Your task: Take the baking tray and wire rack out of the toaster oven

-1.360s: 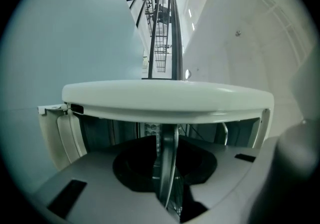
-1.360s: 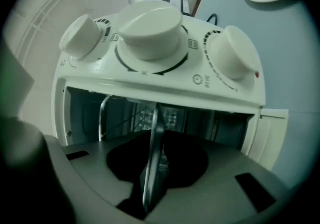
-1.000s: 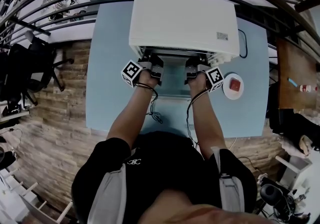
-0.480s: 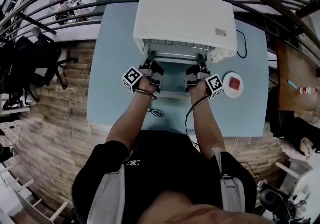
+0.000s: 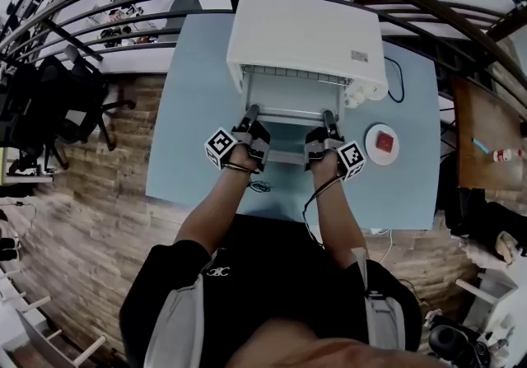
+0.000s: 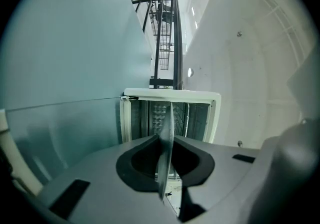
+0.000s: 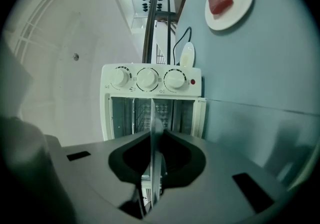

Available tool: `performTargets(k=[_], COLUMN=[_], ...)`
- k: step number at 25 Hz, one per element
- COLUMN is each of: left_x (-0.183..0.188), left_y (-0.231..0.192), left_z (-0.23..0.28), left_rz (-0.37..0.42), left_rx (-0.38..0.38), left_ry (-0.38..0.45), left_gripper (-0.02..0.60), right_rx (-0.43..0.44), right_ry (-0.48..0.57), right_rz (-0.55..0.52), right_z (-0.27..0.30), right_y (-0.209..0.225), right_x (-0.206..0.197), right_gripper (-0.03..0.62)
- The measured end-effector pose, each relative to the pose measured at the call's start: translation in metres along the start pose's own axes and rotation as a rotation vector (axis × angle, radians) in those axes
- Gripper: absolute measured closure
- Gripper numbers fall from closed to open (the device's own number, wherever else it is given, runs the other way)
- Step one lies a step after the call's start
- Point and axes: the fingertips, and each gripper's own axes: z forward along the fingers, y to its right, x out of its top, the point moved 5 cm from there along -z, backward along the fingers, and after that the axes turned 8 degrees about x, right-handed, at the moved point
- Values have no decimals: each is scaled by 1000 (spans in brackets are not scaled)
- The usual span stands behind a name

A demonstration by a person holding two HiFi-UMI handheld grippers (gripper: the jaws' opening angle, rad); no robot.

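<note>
The white toaster oven (image 5: 305,37) stands at the back of the pale blue table (image 5: 189,111), its glass door (image 5: 288,144) folded down flat. The metal baking tray (image 5: 292,95) sticks part-way out of the opening, level. My left gripper (image 5: 252,114) is shut on the left of the tray's near rim, my right gripper (image 5: 328,118) on the right of it. In the left gripper view the rim (image 6: 165,138) runs edge-on between the grey fingers (image 6: 125,168). The right gripper's jaws are closing, with the rim (image 7: 151,133) pinched between them. A wire rack (image 6: 189,118) shows inside the oven.
A white plate (image 5: 384,142) with a red block sits on the table right of the oven. A black power cord (image 5: 401,78) loops behind it. The oven's three knobs (image 7: 147,78) face me. A thin cable (image 5: 257,187) lies at the table's near edge. Dark railings cross behind.
Both grippers have drawn back toward the person, side by side, and the tray has slid further out of the oven over the open door.
</note>
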Motion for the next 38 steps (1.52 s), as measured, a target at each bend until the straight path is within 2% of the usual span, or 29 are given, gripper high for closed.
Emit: performTargets(k=[4,11,15,22,29,33,38], left_x=[-7,-18,-20,-20,-3,13,45], left_y=[-2,-12,-19,-23,-23,-25,-27], left_z=[-19,-51,-76,-125,-171,-195,-231], left_rz=[21,0,28,40,73,95,106], left_rx=[22,33,48,31,2,-10,-16], left_ry=[-29,-94,-143,-185,-181,-148,-81], left_gripper=[526,526,526,526,526,526,526], right_rx=[-17,-11,-5,11,22,25,45], right_ry=[5,32,40,54,43,12,-74], right_rz=[2,-13,-34,-40,-38,-21,-37], right_z=[-20,-60,-86,-131,-160,-168,-163], right_y=[-2,-9,-9,-19,-24,-25,-27], right_x=[-5,-13,-24,-51,-90,-115,-157], right_gripper=[553,548,548,548,548,548,549])
